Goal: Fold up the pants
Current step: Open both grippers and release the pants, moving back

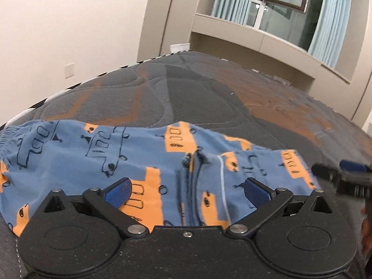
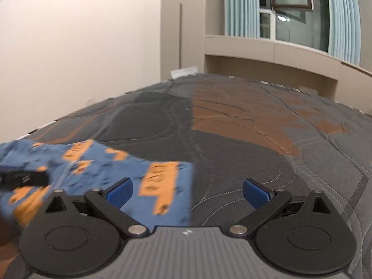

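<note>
Quilted grey-and-brown mattress [image 1: 176, 97] under blue patterned pants [image 1: 130, 162], both claws wide, empty.

Blue pants [image 1: 130, 162], orange truck print, folded, lying flat on grey quilted mattress [image 1: 186, 88].

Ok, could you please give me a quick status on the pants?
Both tongs, left and right, open, holding nothing. Pants lying folded on mattress. Nothing in the way.
</note>
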### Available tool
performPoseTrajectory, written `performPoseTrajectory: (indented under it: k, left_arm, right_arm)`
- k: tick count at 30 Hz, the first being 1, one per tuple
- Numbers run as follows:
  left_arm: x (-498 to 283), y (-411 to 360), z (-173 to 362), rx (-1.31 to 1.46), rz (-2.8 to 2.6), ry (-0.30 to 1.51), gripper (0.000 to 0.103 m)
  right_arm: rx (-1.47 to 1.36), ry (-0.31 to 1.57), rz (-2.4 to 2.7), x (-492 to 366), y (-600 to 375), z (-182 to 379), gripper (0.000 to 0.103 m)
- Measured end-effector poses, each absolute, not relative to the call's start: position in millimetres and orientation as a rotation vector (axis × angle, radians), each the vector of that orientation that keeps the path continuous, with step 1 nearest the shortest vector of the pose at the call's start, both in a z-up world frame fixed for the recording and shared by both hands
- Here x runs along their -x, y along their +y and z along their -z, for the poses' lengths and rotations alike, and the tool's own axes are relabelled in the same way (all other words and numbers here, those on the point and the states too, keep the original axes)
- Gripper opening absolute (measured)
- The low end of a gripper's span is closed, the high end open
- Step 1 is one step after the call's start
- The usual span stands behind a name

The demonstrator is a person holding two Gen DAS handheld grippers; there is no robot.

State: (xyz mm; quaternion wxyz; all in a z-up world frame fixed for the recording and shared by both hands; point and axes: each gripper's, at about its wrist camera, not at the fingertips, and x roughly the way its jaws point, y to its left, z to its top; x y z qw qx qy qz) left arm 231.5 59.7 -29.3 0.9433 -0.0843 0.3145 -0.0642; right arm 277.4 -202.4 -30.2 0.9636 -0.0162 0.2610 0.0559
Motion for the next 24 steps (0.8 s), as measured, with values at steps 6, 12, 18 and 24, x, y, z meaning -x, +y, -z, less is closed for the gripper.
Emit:
performPoseTrajectory:
  k: [6, 12, 18, 24]
  left_arm:
    - [-231.9, 58.9, 36.1, 0.131, 0.128, 0.647, 0.102]
    - [-241.8, 63.7, 26.5, 0.174, 0.127, 0.666, 0.102]
    - [-259.8, 61.2, 24.5, 0.136, 0.062, 0.695, 0.102]
    - [-265.2, 64.0, 26.9, 0.111, 0.045, 0.713, 0.102]
  right_arm:
    - [0.071, 0.608, -0.026, -314.5, -215.0, 49.9, 0.103]
    - [0.033, 0.604, -0.08, -318.5, -222.2, 54.6, 0.103]
    - [0.082, 0.642, -0.037, -343.9, -215.2, 58.0, 0.103]
    - [0.063, 0.614, -0.034, -333.2, -221.1, 50.2, 0.103]
